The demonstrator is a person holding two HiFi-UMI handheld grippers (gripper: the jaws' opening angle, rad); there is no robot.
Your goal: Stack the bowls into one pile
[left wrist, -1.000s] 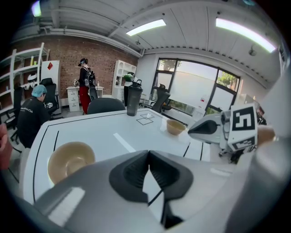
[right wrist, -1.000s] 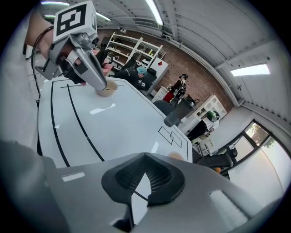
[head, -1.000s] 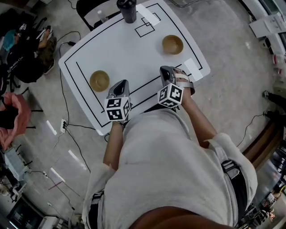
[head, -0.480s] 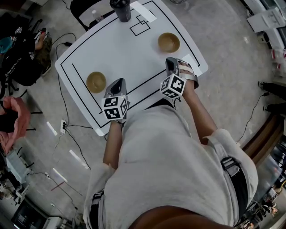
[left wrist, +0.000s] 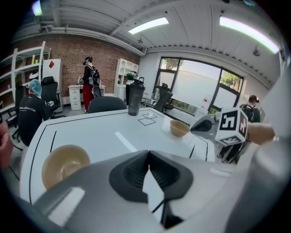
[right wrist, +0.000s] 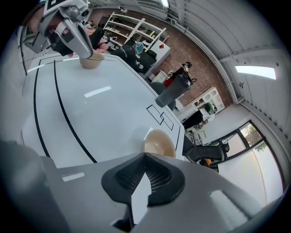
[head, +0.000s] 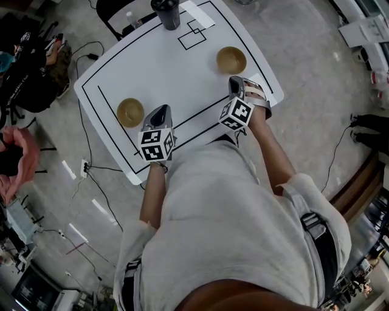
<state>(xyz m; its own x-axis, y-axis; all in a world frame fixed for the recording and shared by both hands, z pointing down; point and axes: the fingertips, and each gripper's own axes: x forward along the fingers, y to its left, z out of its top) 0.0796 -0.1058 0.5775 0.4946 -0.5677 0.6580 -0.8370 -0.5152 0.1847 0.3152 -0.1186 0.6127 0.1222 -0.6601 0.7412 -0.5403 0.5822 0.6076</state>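
- One white table [head: 164,67] holds two tan bowls, unstacked and well apart.
- The left bowl [head: 130,112] sits near the left gripper [head: 160,113]; the right bowl [head: 231,59] lies just beyond the right gripper [head: 235,82].
- Both grippers' jaws are closed and empty.
- One dark tumbler [head: 167,12] stands at the far edge.

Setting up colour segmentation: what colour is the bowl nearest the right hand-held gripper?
Tan; the bowl shows best in the right gripper view.

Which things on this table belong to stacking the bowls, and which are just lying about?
For the job:
- left bowl
- right bowl
- left gripper and right gripper, both shut and empty

Lying about:
- dark tumbler at the far edge of the table
- paper strip beside it
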